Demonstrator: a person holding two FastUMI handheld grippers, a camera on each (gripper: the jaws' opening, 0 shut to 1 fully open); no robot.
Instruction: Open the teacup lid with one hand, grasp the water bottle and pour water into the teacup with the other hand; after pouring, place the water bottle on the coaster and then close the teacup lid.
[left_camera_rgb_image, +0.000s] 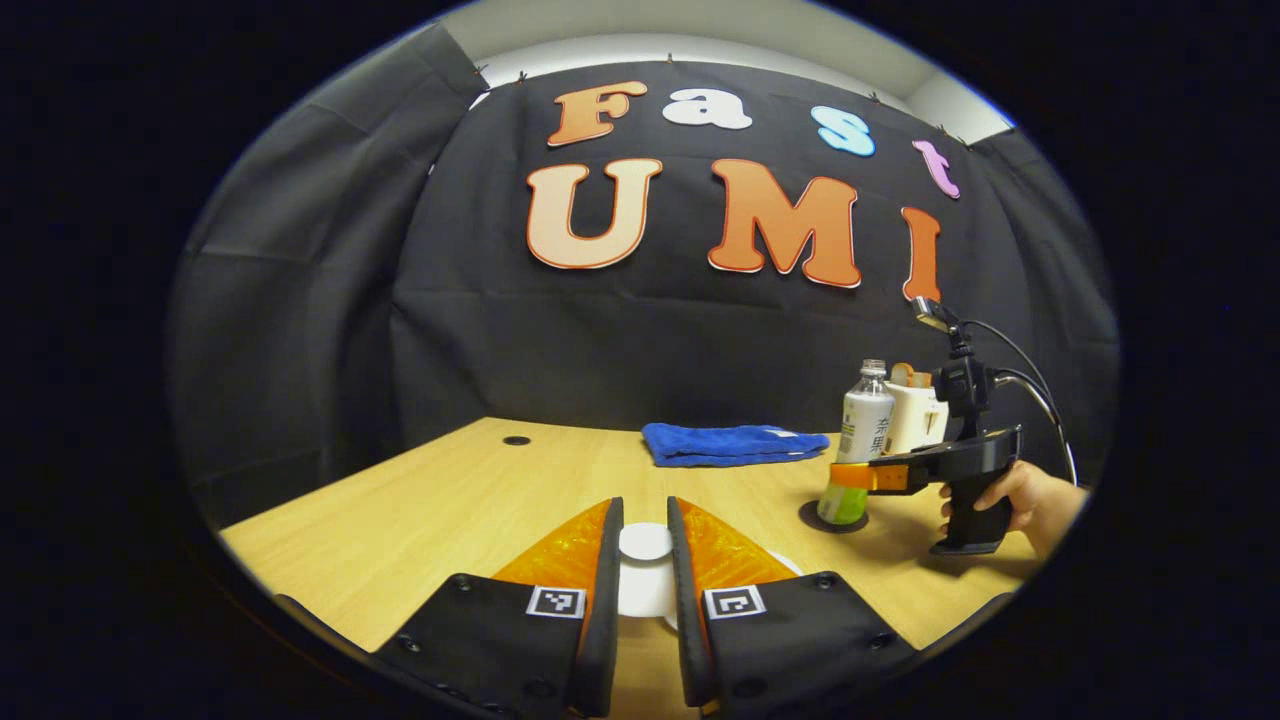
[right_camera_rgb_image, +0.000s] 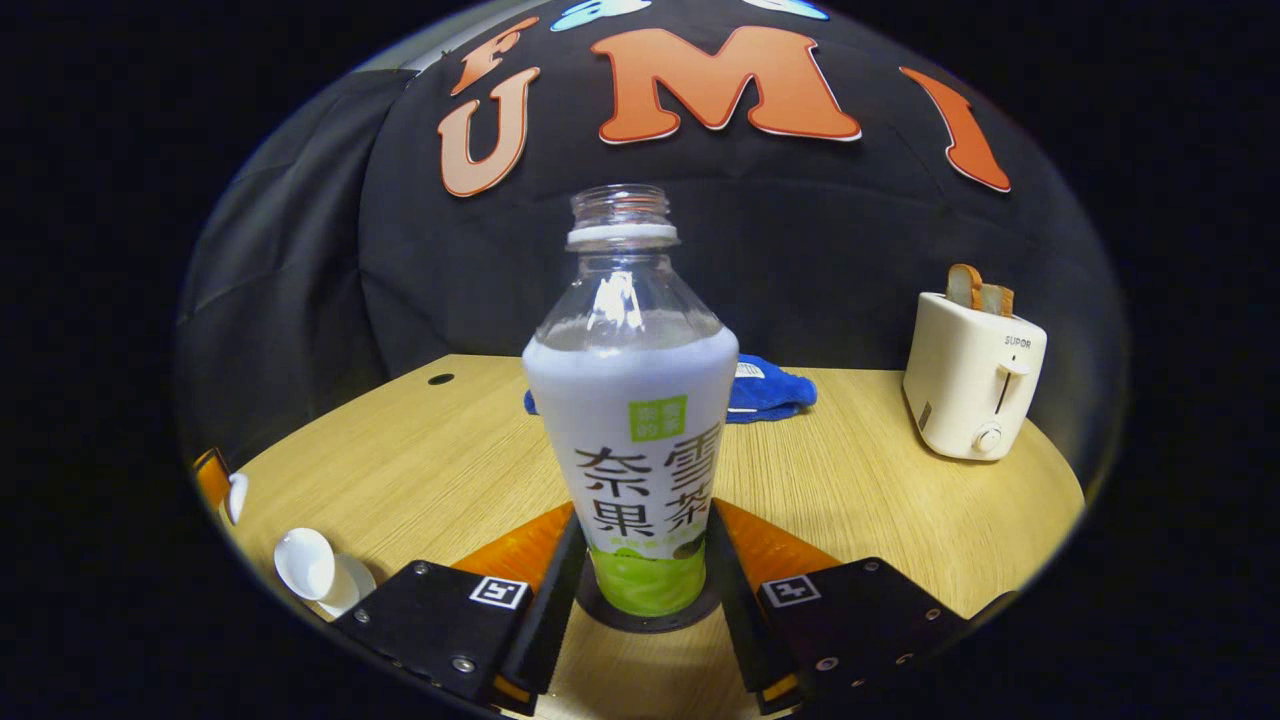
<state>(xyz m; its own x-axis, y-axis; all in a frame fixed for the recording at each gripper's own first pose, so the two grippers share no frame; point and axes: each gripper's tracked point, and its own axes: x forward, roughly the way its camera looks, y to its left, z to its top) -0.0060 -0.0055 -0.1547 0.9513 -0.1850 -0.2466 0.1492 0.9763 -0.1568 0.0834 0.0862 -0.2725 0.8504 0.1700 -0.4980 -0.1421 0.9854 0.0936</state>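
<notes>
Broadly, table (left_camera_rgb_image: 420, 500): a wooden top carrying everything; a blue cloth (left_camera_rgb_image: 735, 443) lies folded at the back and a toaster (right_camera_rgb_image: 972, 385) with bread in its slots stands far right, both well clear of the work.
Water bottle (right_camera_rgb_image: 632, 420): upright and uncapped, standing on the dark coaster (left_camera_rgb_image: 833, 520), so the set-down step looks done or nearly so.
Right gripper (right_camera_rgb_image: 645, 590): fingers flank the bottle's base closely; whether they press or have let go I cannot tell. A hand (left_camera_rgb_image: 1030, 500) holds it level, which keeps the bottle vertical.
Left gripper (left_camera_rgb_image: 645, 570): fingers closed on a white knob, probably the teacup lid (left_camera_rgb_image: 645, 545), pinched by its top for a straight lowering.
Teacup (right_camera_rgb_image: 345, 585): a white piece sits at the near left table edge; too cropped to say whether the cup is open or covered.
Likely next: seating the lid.
</notes>
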